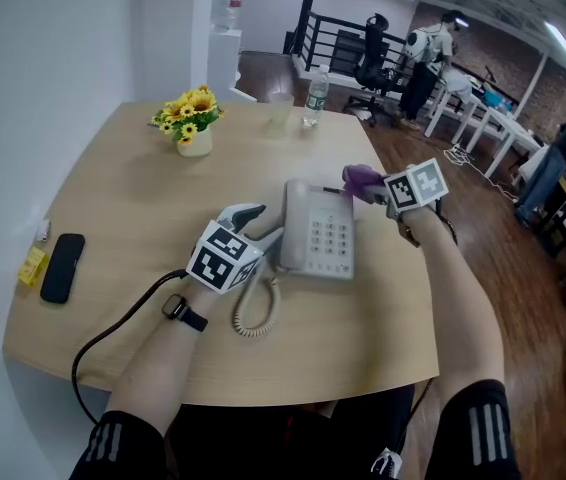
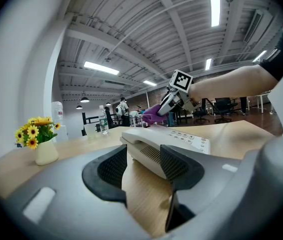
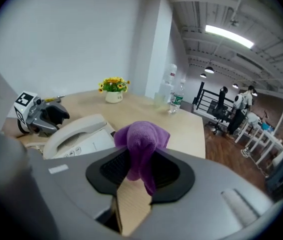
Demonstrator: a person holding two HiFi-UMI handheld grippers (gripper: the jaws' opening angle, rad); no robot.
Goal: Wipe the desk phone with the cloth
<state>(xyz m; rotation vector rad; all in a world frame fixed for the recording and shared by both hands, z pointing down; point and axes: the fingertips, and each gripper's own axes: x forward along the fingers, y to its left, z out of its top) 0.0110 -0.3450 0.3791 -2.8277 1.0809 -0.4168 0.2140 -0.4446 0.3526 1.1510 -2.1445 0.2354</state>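
Observation:
The white desk phone (image 1: 313,233) lies mid-table with its handset on the left side. My left gripper (image 1: 259,224) is low on the table at the handset's left edge, open; in the left gripper view the phone (image 2: 166,144) sits just beyond its jaws, with bare wood between them. My right gripper (image 1: 363,182) hovers at the phone's far right corner, shut on a bunched purple cloth (image 1: 359,176). In the right gripper view the cloth (image 3: 141,141) bulges up between the pads, with the phone (image 3: 79,136) and left gripper (image 3: 56,115) to the left.
A coiled cord (image 1: 258,313) loops in front of the phone. A flower vase (image 1: 193,128), a clear cup (image 1: 279,111) and a water bottle (image 1: 313,96) stand at the far edge. A black device (image 1: 62,266) and a yellow item (image 1: 32,265) lie at the left.

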